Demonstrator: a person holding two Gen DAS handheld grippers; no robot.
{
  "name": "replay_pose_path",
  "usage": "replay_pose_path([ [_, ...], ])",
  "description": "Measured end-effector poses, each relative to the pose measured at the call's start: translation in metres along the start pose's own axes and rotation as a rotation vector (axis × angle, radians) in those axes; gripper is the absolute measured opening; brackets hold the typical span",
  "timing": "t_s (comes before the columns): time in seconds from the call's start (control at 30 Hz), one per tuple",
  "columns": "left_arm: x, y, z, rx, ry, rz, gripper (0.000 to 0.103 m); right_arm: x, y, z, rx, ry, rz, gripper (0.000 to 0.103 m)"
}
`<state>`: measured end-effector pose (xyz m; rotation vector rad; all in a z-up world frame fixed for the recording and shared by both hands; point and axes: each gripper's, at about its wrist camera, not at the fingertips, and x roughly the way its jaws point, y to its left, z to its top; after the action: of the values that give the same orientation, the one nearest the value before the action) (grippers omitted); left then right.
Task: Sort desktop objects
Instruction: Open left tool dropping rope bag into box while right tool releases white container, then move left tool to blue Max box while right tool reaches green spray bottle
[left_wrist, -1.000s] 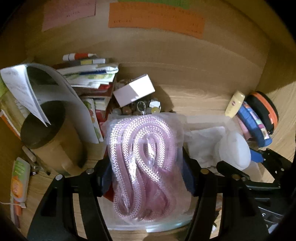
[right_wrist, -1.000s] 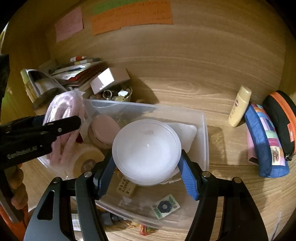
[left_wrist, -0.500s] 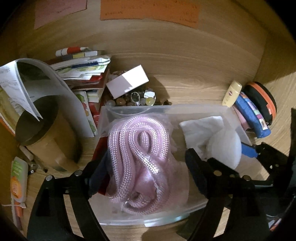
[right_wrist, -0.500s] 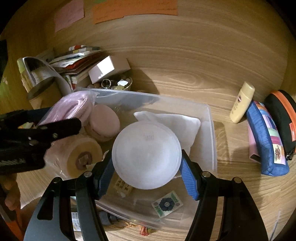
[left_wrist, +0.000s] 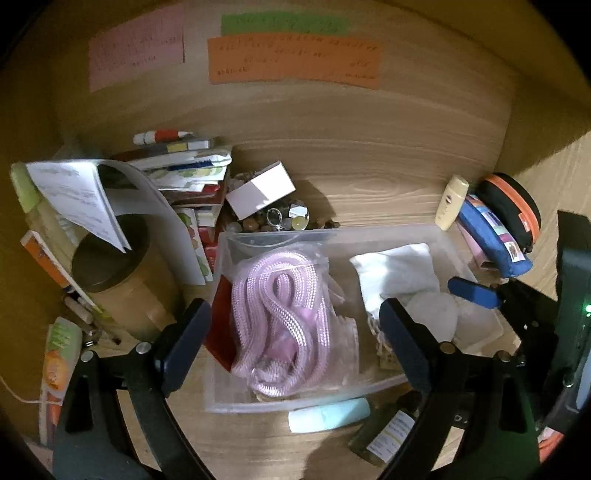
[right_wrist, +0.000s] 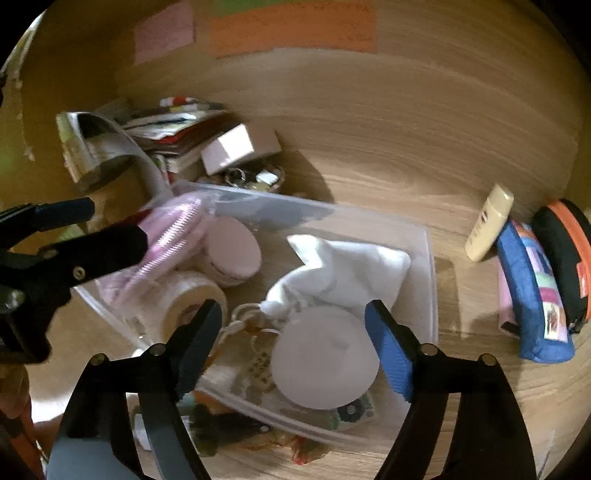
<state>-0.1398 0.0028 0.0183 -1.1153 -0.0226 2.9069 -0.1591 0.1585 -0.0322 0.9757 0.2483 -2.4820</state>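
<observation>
Both claws were wide apart and held nothing. The left claw (left_wrist: 295, 332) hung over the pink rope (left_wrist: 280, 317) in the clear box (left_wrist: 406, 236); the right claw (right_wrist: 295, 339) hung over the white lid (right_wrist: 325, 358).

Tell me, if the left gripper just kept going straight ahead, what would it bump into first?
Most likely the bagged pink rope, which lies right between the open fingers of the left gripper, inside the clear plastic bin. How far ahead it lies is hard to judge through the fisheye lens.

A coil of pink rope in a clear bag (left_wrist: 282, 325) lay in the left of the clear plastic bin (left_wrist: 369, 230) on the counter, a round white lid (right_wrist: 325, 356) flat at its right.
</observation>
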Motion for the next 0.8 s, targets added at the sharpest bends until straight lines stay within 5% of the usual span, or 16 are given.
replay_pose_path([
  [0.43, -0.049, -0.001, -0.019, 0.039, -0.072, 0.028, 0.098, -0.053, 0.007, -0.003, -0.018, -0.078, -0.02, 0.083],
  [0.8, -0.068, 0.006, -0.056, 0.043, -0.045, 0.038, 0.098, -0.08, 0.021, -0.016, 0.013, -0.096, 0.011, 0.084],
])
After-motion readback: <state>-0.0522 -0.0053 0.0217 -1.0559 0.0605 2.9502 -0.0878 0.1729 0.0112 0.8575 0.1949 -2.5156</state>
